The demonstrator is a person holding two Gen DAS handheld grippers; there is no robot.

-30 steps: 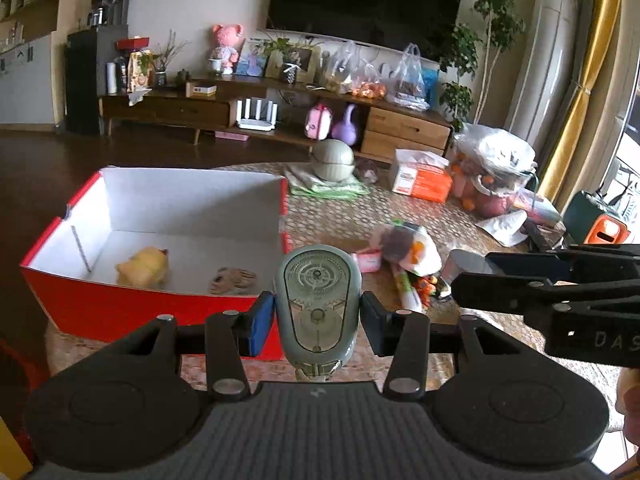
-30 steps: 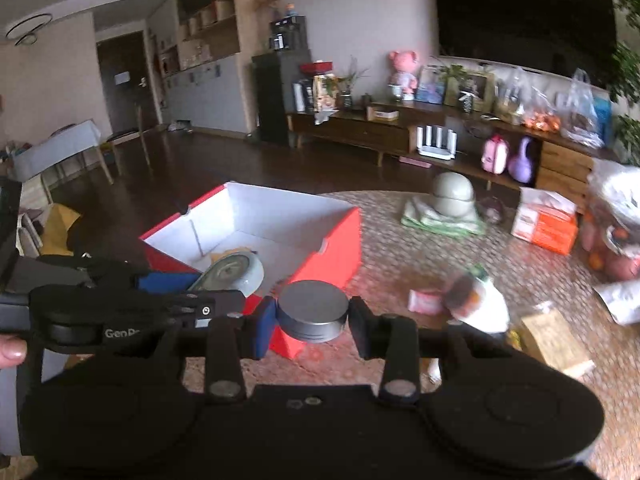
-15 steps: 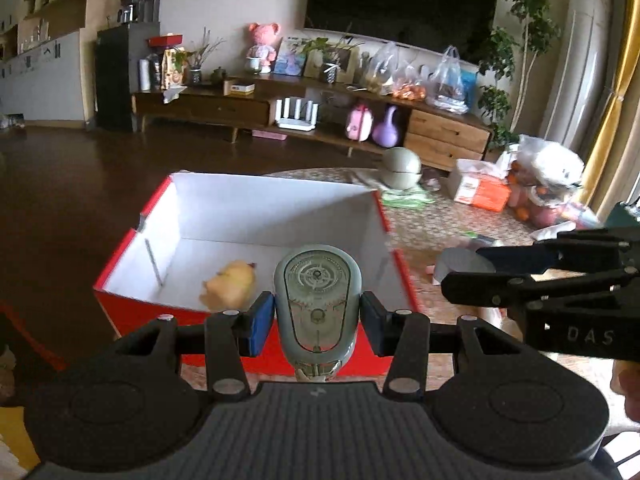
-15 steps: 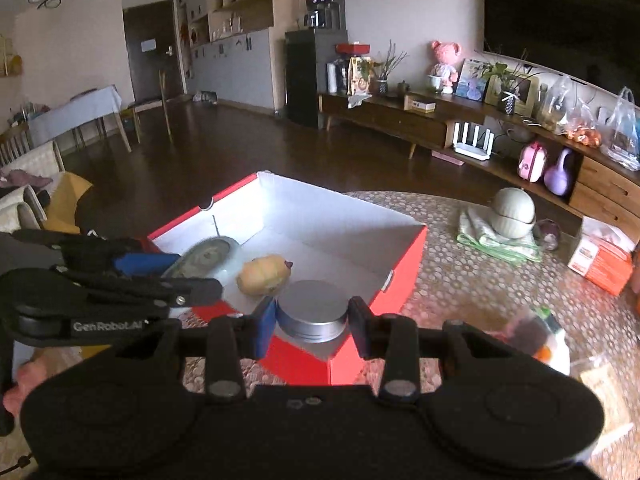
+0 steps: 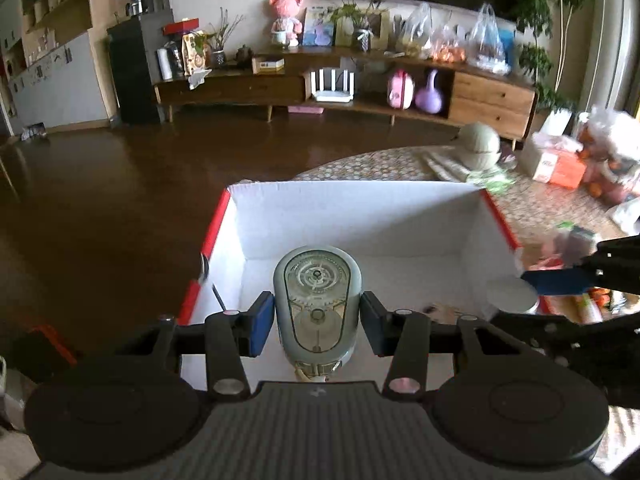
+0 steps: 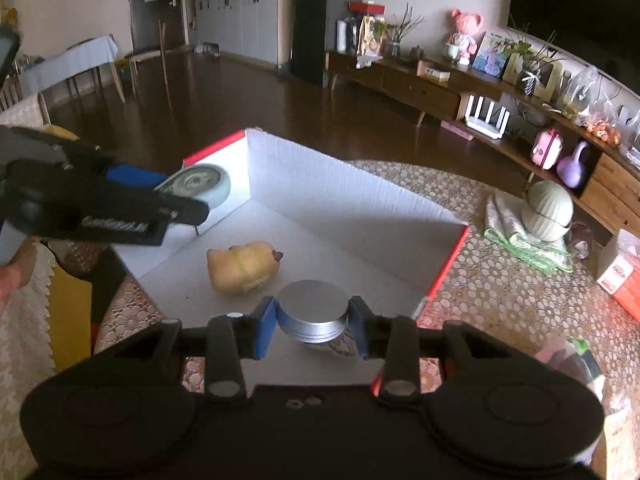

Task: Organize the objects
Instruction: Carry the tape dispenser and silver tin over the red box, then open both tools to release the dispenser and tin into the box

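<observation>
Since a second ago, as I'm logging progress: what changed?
Both claws carried their loads over the red box: left claw with the green device, right claw with the silver tin. Both grips and the yellow toy are unchanged.

Two wrist fisheyes angled down, close above shared red-and-white box [image 5: 360, 216] [image 6: 340, 208]

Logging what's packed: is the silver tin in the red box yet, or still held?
Still held: the right gripper clamps the silver tin over the red box.
</observation>
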